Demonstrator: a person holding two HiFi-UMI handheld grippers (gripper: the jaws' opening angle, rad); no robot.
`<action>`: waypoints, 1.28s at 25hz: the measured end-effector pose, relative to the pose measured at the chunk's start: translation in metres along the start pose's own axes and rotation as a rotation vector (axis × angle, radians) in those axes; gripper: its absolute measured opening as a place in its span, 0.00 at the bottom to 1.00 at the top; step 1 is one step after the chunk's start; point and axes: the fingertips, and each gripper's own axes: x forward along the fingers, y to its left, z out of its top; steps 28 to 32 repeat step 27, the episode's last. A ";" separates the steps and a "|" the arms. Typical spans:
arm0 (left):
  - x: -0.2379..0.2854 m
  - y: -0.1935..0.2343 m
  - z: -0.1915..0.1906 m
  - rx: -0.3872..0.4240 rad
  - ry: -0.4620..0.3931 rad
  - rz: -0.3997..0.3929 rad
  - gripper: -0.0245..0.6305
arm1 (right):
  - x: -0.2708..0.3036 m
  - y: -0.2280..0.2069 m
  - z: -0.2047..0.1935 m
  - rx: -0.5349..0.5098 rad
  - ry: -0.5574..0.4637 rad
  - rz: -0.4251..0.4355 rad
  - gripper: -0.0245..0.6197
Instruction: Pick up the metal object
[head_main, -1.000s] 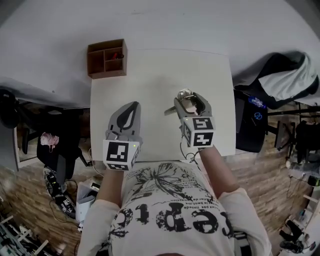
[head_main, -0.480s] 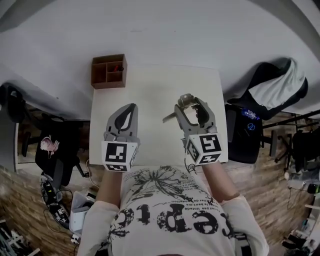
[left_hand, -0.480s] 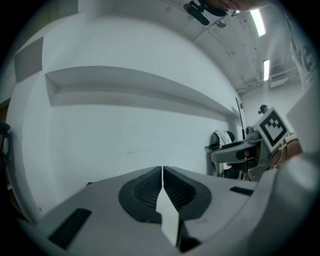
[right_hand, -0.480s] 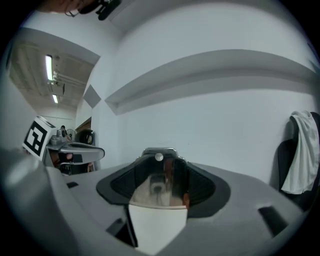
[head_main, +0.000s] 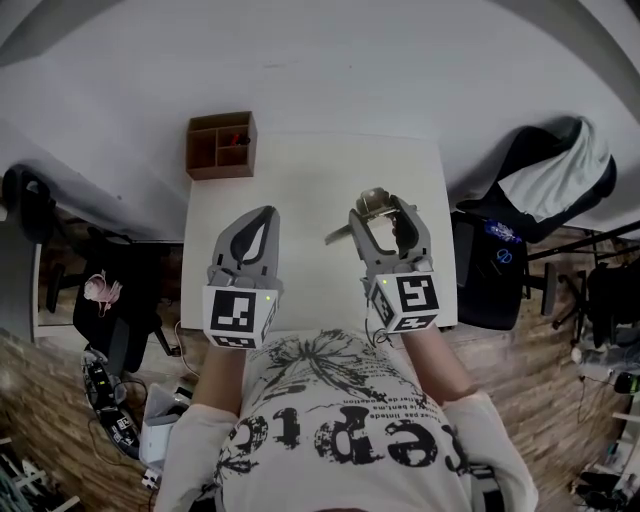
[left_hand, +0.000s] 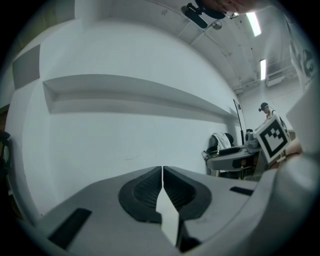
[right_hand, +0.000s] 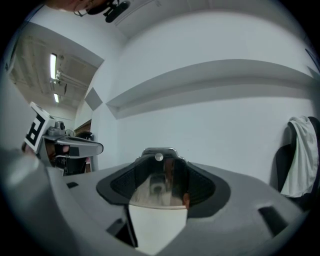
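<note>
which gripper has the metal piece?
The right gripper: its jaws clamp the metal object. The left gripper has jaws shut on nothing.

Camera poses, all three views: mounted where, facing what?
Head view: on the person's head, facing steeply down at the table; shows left gripper, right gripper, shirt.
Left gripper view: on the left gripper, facing the wall along its shut jaws.
Right gripper view: on the right gripper, along jaws clamped on the metal object.
Shared: each gripper view catches the other gripper.

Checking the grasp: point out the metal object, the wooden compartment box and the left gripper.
metal object (right_hand: 158, 176): right gripper view, shiny face.
wooden compartment box (head_main: 222, 172): head view, near wall.
left gripper (head_main: 267, 211): head view, closed tips.
</note>
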 end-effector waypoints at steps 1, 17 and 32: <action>0.000 -0.001 0.001 0.003 0.000 -0.003 0.06 | 0.001 -0.001 -0.001 0.007 0.002 -0.005 0.47; 0.003 -0.004 0.003 0.007 -0.001 0.005 0.06 | 0.007 -0.006 -0.005 0.022 0.012 -0.007 0.47; 0.008 0.000 -0.003 0.004 0.014 0.020 0.06 | 0.008 -0.009 -0.014 0.037 0.031 -0.008 0.47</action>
